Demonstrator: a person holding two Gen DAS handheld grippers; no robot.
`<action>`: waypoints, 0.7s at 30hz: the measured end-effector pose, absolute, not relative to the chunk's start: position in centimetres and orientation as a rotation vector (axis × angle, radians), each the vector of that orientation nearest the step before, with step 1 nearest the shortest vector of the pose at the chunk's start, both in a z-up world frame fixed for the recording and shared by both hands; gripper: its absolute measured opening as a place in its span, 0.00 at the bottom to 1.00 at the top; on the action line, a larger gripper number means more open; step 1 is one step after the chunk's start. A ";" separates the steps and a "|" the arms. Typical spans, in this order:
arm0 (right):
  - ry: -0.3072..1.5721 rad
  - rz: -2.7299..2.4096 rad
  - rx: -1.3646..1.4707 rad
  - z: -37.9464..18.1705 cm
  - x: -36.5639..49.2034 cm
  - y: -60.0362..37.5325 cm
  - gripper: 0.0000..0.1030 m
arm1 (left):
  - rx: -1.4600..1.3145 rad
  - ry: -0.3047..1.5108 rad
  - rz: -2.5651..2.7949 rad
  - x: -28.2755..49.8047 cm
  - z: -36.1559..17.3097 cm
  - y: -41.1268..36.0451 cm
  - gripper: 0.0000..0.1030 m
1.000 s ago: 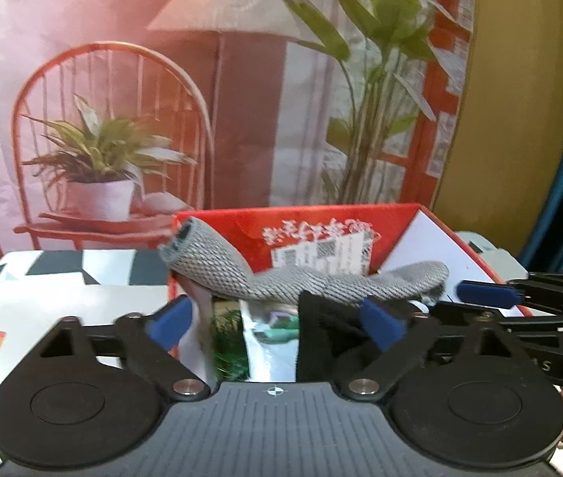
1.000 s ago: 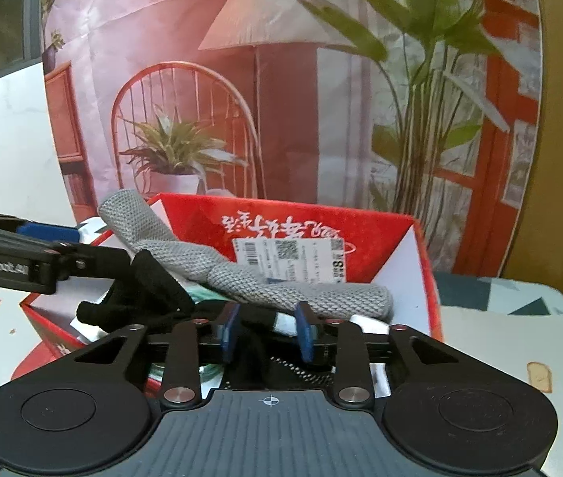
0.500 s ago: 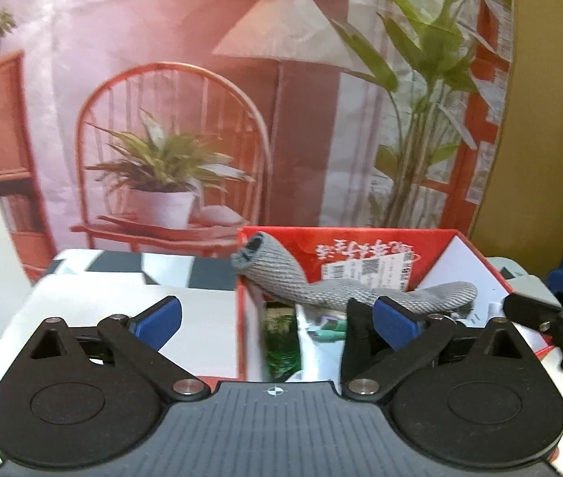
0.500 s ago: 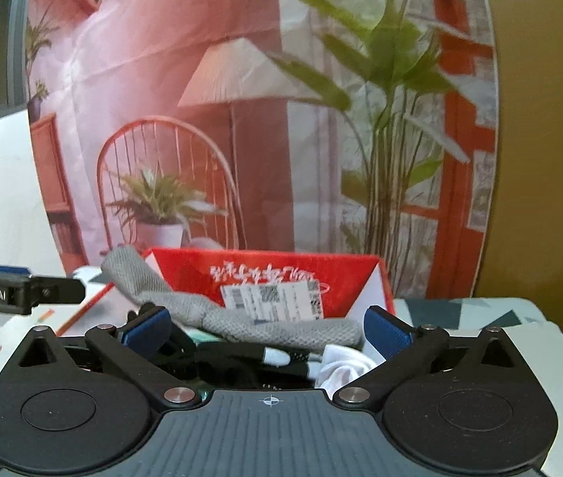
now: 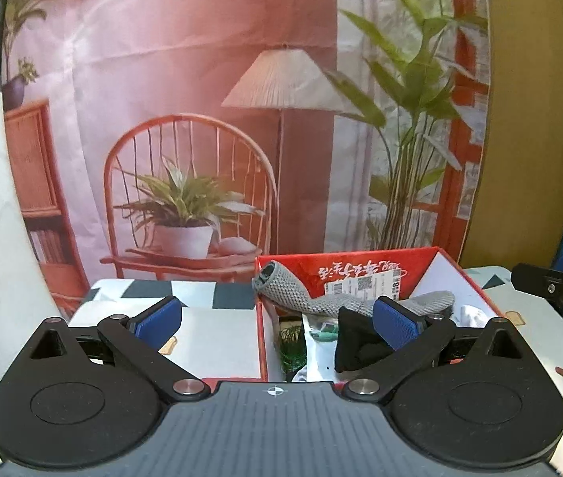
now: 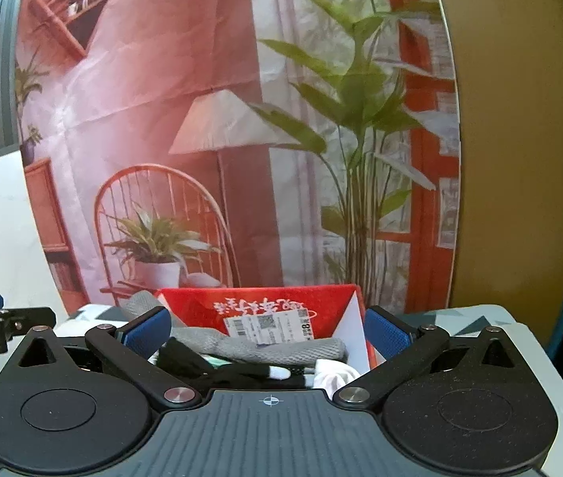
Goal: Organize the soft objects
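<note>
Left gripper (image 5: 277, 324): jaws spread wide, blue pads (image 5: 395, 326) apart, nothing between them. It sits on the near side of the red box (image 5: 361, 264); its right pad overlaps the box's near part in view, its left pad is over the white sheet (image 5: 218, 342) left of the box.

Right gripper (image 6: 267, 332): jaws have just been opening and now stand full wide, gripping nothing. Box contents show in the gap between its pads (image 6: 146, 332), but neither pad presses on them.

Red box, open top, stands on the table (image 5: 540, 357) in front of a printed backdrop (image 5: 202, 119) showing a chair, lamp and plants. White label with a square code on the inside of its far wall.

Soft things, all in the box:
- grey sock (image 5: 305, 298), lying across from left to right, its cuff end propped up over the far left corner.
- black cloth (image 5: 355, 348), bunched at the near side, under the grey sock's line.
- white cloth (image 6: 335, 373), crumpled at the near right; a black piece with a white tip (image 6: 279, 373) just left of it.
- something green (image 5: 291, 344) at the box's left, too unclear to name.

Right gripper's fingertip also shows at the far right edge of the left view; left gripper's at the far left edge of the right view. The two are well apart, one on each side of the box.
</note>
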State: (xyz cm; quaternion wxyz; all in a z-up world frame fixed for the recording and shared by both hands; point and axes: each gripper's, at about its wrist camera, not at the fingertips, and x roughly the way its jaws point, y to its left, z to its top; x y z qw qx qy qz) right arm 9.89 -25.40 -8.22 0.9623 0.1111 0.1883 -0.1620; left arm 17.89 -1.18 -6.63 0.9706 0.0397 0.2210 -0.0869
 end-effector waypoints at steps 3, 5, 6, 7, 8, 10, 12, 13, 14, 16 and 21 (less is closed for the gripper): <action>0.367 -0.330 0.223 -6.9 8.4 -24.5 1.00 | 0.079 0.418 -0.169 15.9 -5.5 -1.0 1.00; 0.363 -0.335 0.221 -6.2 7.5 -24.1 1.00 | 0.087 0.399 -0.152 14.3 -4.8 -0.9 1.00; 0.365 -0.340 0.220 -5.7 7.0 -23.8 1.00 | 0.094 0.391 -0.133 13.4 -4.4 -0.8 1.00; 0.366 -0.342 0.220 -5.4 6.6 -23.5 1.00 | 0.100 0.381 -0.116 12.5 -3.9 -0.8 1.00; 0.368 -0.344 0.219 -5.0 6.1 -23.2 1.00 | 0.103 0.371 -0.107 11.6 -3.5 -0.8 1.00; 0.366 -0.344 0.209 -4.2 5.0 -22.6 1.00 | 0.099 0.354 -0.100 9.8 -2.7 -0.6 1.00; 0.352 -0.345 0.194 -3.4 3.6 -21.7 1.00 | 0.084 0.342 -0.092 7.8 -1.8 -0.3 1.00; 0.344 -0.345 0.187 -2.9 2.9 -21.2 1.00 | 0.076 0.336 -0.089 6.8 -1.4 -0.1 1.00; 0.335 -0.345 0.184 -2.5 2.1 -20.7 1.00 | 0.071 0.331 -0.084 5.8 -1.0 0.1 1.00; 0.324 -0.341 0.184 -1.8 0.9 -19.9 1.00 | 0.067 0.320 -0.071 4.1 -0.5 0.4 1.00; 0.303 -0.306 0.174 0.2 -2.3 -17.7 1.00 | 0.039 0.306 -0.041 0.8 0.4 1.2 1.00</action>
